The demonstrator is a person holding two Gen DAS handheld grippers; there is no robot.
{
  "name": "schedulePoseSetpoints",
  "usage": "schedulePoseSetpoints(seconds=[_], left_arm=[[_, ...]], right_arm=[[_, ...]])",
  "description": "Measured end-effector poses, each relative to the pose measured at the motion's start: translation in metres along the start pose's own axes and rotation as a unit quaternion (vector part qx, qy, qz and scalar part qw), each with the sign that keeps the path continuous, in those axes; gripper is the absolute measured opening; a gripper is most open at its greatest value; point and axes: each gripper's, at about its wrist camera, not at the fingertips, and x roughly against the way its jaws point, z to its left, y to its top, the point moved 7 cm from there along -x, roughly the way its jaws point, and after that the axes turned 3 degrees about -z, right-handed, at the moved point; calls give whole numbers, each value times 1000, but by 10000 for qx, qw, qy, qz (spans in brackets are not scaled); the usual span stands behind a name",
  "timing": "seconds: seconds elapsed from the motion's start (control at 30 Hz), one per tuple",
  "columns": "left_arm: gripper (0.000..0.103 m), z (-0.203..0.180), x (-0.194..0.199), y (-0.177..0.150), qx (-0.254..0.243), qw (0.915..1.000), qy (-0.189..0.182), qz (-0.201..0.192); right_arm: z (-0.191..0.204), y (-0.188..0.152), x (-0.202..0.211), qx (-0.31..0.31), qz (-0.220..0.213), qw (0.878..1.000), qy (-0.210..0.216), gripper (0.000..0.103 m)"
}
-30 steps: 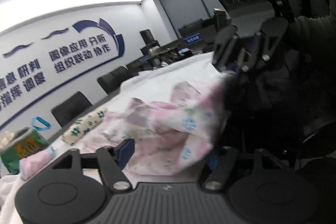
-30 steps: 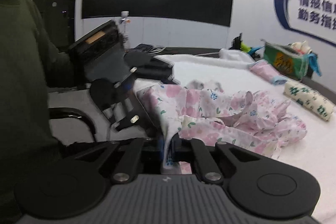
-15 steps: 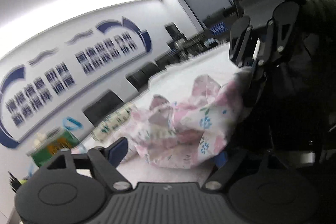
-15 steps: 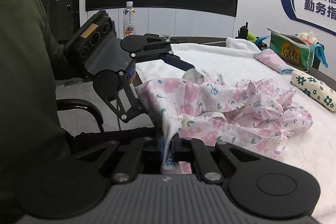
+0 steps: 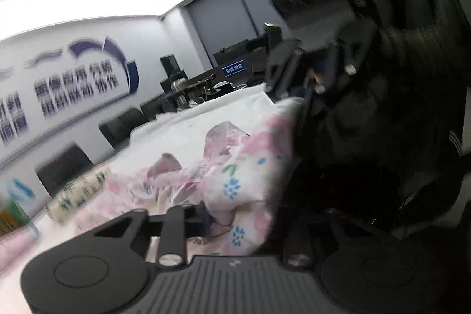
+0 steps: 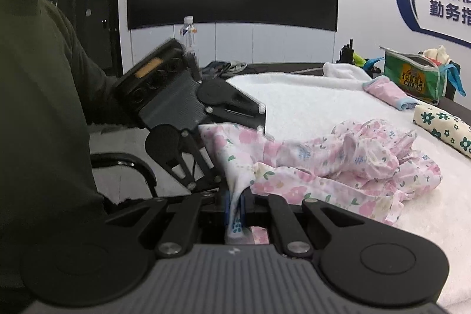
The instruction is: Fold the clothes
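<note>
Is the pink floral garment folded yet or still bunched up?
Still bunched up. The pink floral garment lies crumpled in loose wrinkles on the white towel, one edge pinched in the right gripper; no neat fold shows.

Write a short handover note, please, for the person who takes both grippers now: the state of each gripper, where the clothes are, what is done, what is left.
Right gripper: shut on the floral garment, at its near edge.
Left gripper: open around the same edge, further along; not yet clamped.
Garment: crumpled on the white towel.
Done: two rolled pieces lie at the far side.
Left: close the left gripper, spread the garment flat, fold.
</note>
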Motion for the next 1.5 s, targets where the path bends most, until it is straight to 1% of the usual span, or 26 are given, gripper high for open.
schedulePoseSetpoints(seconds=[0.07, 0.13, 0.2, 0.27, 0.33, 0.4, 0.47, 0.53, 0.6, 0.67, 0.73, 0.8, 0.83, 0.9, 0.97, 1.0, 1.03, 1.07, 1.1, 1.13, 1.17, 1.23, 1.3, 1.37, 1.4, 1.5], left_arm=[[15, 9, -1, 1, 425, 9991, -7, 88], [14, 20, 1, -1, 876, 9961, 35, 122], [11, 32, 0, 3, 1381, 9903, 76, 142], [11, 46, 2, 2, 1786, 9838, 28, 140], [10, 57, 10, 0, 2040, 9789, -22, 136], [10, 58, 21, -1, 2231, 9747, -59, 148], [10, 58, 25, 0, 2397, 9706, -99, 175], [10, 57, 28, 0, 2427, 9698, -125, 208], [10, 52, 31, 0, 2371, 9711, -135, 245], [10, 48, 34, -1, 2315, 9723, -145, 281], [10, 45, 36, -1, 2263, 9734, -160, 307], [10, 44, 37, -2, 2222, 9743, -178, 337], [9, 44, 38, -2, 2204, 9745, -207, 358], [9, 44, 38, -3, 2169, 9748, -349, 399], [9, 42, 41, -2, 2092, 9748, -638, 446], [9, 41, 42, -2, 2097, 9731, -828, 481], [10, 41, 42, -1, 2116, 9708, -1007, 518], [11, 44, 41, -3, 2269, 9661, -1092, 575], [13, 51, 38, -5, 2550, 9584, -1112, 646], [16, 58, 35, -8, 2835, 9497, -1122, 709], [17, 67, 33, -12, 3173, 9400, -1045, 697], [23, 86, 29, -20, 3843, 9165, -889, 661], [27, 102, 27, -29, 4505, 8872, -864, 497], [38, 110, 26, -35, 5035, 8588, -874, 367], [41, 111, 25, -39, 5206, 8492, -825, 328], [39, 114, 18, -48, 5635, 8225, -698, 318]], right_arm=[[-5, 3, 2, -81, -166, 9997, -174, 9], [-9, 7, 10, -170, -475, 9974, -505, 21], [-9, 10, 25, -249, -820, 9918, -945, 64], [0, 4, 35, -217, -951, 9866, -1308, 81], [12, -9, 36, -89, -822, 9849, -1524, 88], [19, -25, 26, 59, -504, 9829, -1769, 93], [23, -41, 10, 270, -150, 9782, -2055, 93], [23, -48, -9, 736, 51, 9674, -2422, 93], [17, -43, -21, 1056, -139, 9562, -2728, 92], [7, -33, -26, 1218, -442, 9509, -2812, 91], [-2, -25, -32, 1403, -520, 9549, -2566, 80], [-12, -17, -38, 1587, -597, 9579, -2317, 49], [-15, -14, -41, 1670, -578, 9609, -2129, 42], [-15, -10, -48, 1708, -415, 9718, -1572, 18], [-18, -6, -46, 1331, -450, 9863, -868, 14], [-23, -6, -45, 963, -483, 9927, -537, 13], [-33, -7, -43, 386, -504, 9977, -250, 13], [-43, -8, -42, -194, -522, 9984, 37, 13], [-53, -9, -40, -772, -539, 9950, 324, 13], [-63, -9, -37, -1348, -554, 9874, 610, 13], [-74, -10, -36, -1861, -585, 9777, 773, 13], [-92, -16, -40, -2568, -676, 9623, 592, 13], [-107, -20, -42, -3209, -840, 9422, 471, 13], [-116, -24, -44, -3704, -965, 9230, 398, 13], [-120, -27, -45, -3984, -1010, 9109, 376, 13], [-128, -38, -50, -4640, -1014, 8799, 142, 13]])
